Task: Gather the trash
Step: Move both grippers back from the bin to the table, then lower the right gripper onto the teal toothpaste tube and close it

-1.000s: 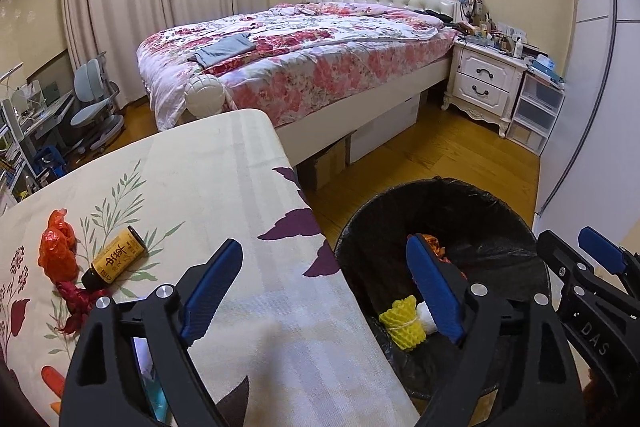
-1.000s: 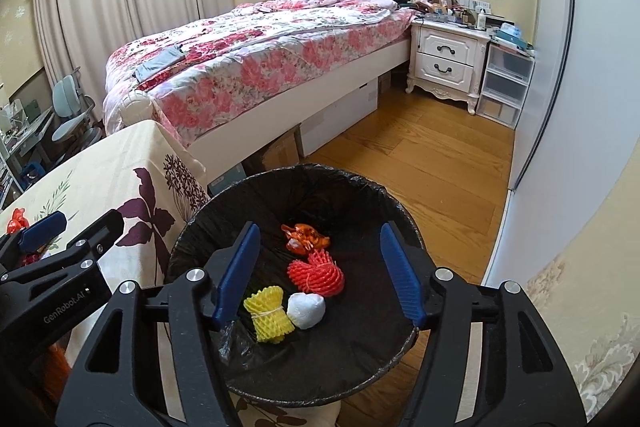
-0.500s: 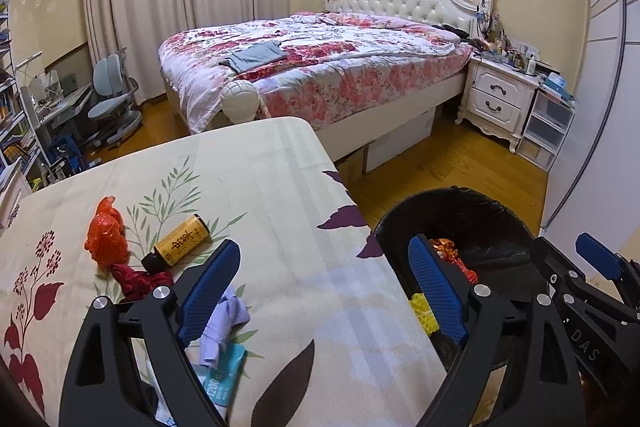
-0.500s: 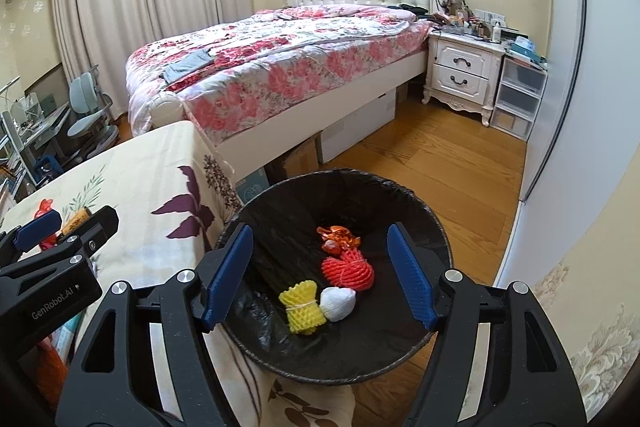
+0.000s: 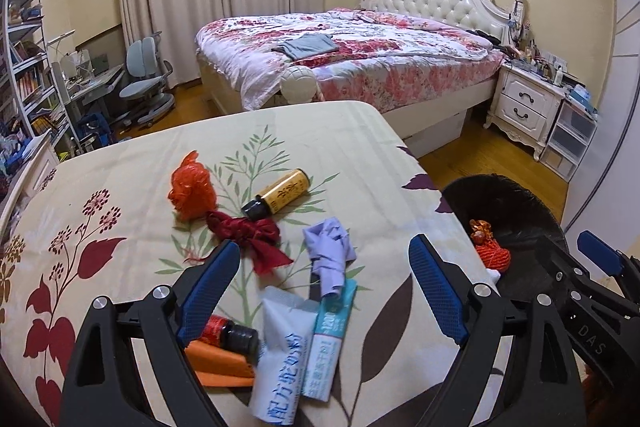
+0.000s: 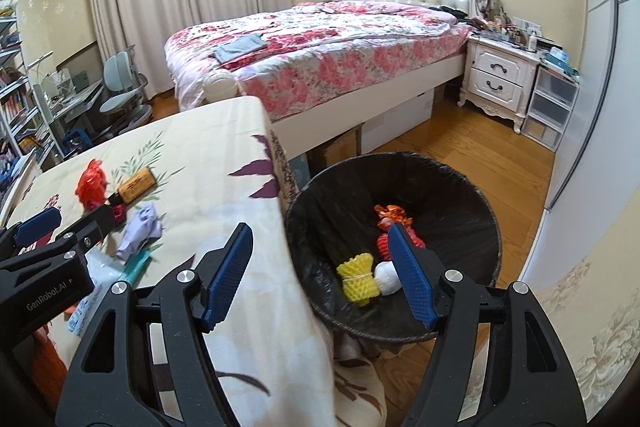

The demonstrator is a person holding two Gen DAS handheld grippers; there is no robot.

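Spread wide and empty above the flowered tablecloth (image 5: 360,147), left gripper (image 5: 324,291), with a lilac crumpled wrapper (image 5: 330,255) and white sachet (image 5: 282,359) just ahead between its fingers. Also gaping and empty, right gripper (image 6: 320,275), straddling the table edge; black-lined trash bin (image 6: 472,183) ahead to its right, yellow foam net (image 6: 358,277) inside.

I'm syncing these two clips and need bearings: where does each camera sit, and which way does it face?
Left wrist: on the left gripper, angled down over the table at the litter, the bed beyond; its own open fingers show, plus the right gripper at right.
Right wrist: on the right gripper, angled down across the table edge into the trash bin; its own open fingers show, the left gripper at left.
Shared: table, bin, bed, yellow bottle, purple wad.
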